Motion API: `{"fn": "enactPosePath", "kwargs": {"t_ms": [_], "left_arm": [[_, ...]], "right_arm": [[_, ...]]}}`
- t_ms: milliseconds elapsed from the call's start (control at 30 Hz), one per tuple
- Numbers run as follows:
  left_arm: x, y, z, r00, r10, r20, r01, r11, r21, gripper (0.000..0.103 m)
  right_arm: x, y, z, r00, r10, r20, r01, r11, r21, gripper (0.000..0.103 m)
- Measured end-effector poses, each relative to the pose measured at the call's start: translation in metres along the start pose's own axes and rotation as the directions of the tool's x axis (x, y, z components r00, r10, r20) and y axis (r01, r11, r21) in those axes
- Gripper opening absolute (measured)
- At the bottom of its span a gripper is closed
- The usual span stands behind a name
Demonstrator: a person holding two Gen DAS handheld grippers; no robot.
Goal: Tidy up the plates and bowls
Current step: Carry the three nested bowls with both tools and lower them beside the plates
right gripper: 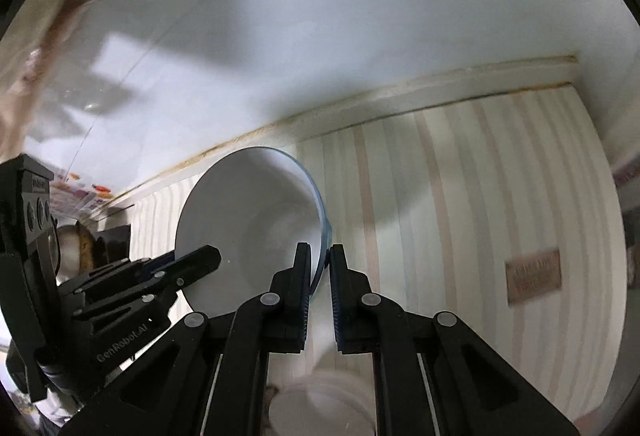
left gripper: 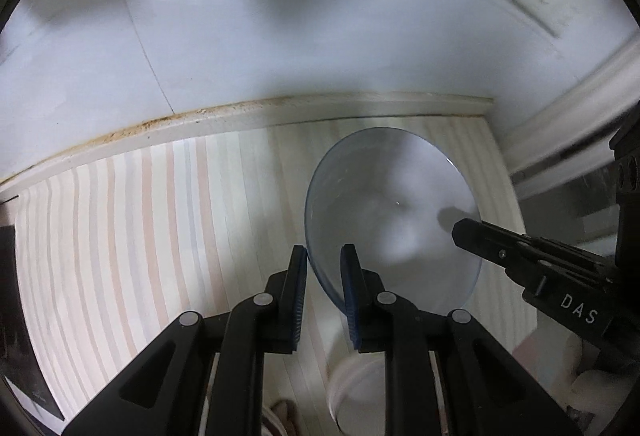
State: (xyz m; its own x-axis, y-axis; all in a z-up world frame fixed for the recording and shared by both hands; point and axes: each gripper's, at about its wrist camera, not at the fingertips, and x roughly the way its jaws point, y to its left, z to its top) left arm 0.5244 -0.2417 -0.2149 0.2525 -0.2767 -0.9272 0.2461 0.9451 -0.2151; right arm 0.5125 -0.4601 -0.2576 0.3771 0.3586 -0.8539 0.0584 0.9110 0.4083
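A bowl (left gripper: 392, 203), white inside with a pale blue outside, hangs tilted above the striped mat, its opening turned toward the cameras. My left gripper (left gripper: 324, 256) is shut on its left rim, one finger inside and one outside. In the right wrist view the same bowl (right gripper: 248, 220) is clamped at its right rim by my right gripper (right gripper: 320, 252), also shut on it. Each gripper shows in the other's view: the right gripper (left gripper: 460, 232) reaches in over the bowl's far rim, and the left gripper (right gripper: 212, 256) sits on the bowl's lower left edge.
A striped mat (left gripper: 120, 236) covers the counter below, ending at a stained ledge (left gripper: 200, 119) under a white tiled wall. A blurred white dish (left gripper: 360, 388) lies beneath the grippers. A brown tag (right gripper: 534, 276) is on the mat. A metal pot (right gripper: 72, 244) stands far left.
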Motion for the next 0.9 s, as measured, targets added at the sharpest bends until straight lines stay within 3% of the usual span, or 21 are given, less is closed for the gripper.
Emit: {"fn": "enactPosePath", "kwargs": {"t_ms": [367, 700, 900], "left_arm": [[-0.019, -0.032, -0.069, 0.998, -0.037, -0.047, 0.04, 0.997, 0.07, 0.015], [0.013, -0.041, -0.105, 0.992, -0.016, -0.124, 0.027, 0.995, 0.093, 0.015], [0.031, -0.044, -0.118, 0.986, 0.019, -0.168, 0.0, 0.993, 0.116, 0.015]], "right_arm": [[-0.061, -0.004, -0.1, 1.0, -0.01, 0.024, 0.009, 1.0, 0.028, 0.011], [-0.033, -0.042, -0.16, 0.997, -0.016, -0.07, 0.022, 0.996, 0.081, 0.011], [-0.022, -0.057, -0.174, 0.995, -0.021, -0.099, 0.03, 0.995, 0.092, 0.011]]}}
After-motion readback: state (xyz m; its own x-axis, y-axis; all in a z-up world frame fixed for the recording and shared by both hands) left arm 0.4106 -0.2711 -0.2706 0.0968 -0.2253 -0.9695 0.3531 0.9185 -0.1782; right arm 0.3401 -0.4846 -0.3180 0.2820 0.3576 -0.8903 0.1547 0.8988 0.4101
